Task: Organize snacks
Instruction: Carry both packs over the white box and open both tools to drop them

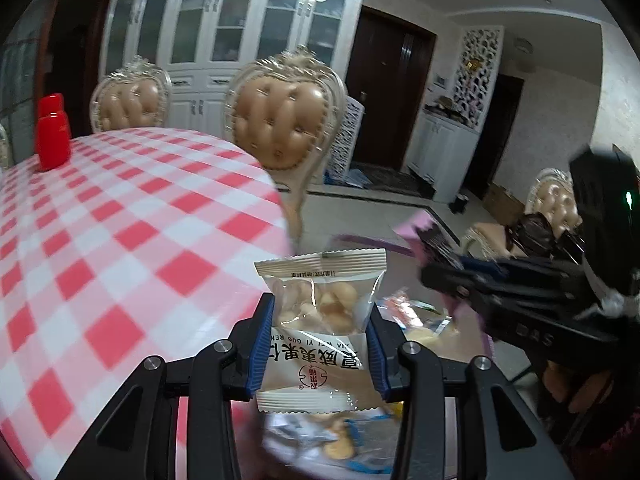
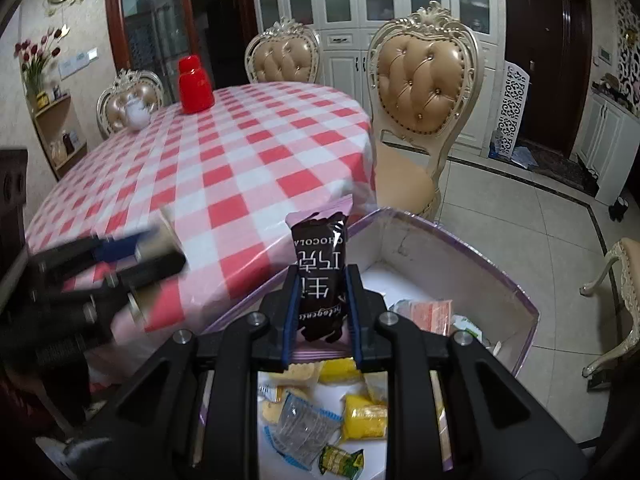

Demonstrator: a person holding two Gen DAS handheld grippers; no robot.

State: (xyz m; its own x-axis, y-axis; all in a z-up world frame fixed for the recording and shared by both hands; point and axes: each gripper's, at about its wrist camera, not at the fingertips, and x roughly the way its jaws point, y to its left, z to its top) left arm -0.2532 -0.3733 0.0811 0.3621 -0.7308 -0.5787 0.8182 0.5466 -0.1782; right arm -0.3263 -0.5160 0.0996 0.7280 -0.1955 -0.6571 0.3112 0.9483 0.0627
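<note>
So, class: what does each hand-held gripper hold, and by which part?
Left hand-held gripper: clear nut packet, pinched across its lower side edges. Right hand-held gripper: dark chocolate wrapper, clamped at its lower half.

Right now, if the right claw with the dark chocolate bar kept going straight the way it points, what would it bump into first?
Probably the round table's red-and-white checked cloth. The right claw, shut on the dark brown chocolate wrapper, points over the purple-rimmed snack box toward the table edge. Depth is hard to judge.

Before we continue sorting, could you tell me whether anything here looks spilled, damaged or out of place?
Nothing stands out. The left tool holds an intact nut packet, the right tool a sealed chocolate bar, and the remaining snacks lie inside the box.
</note>
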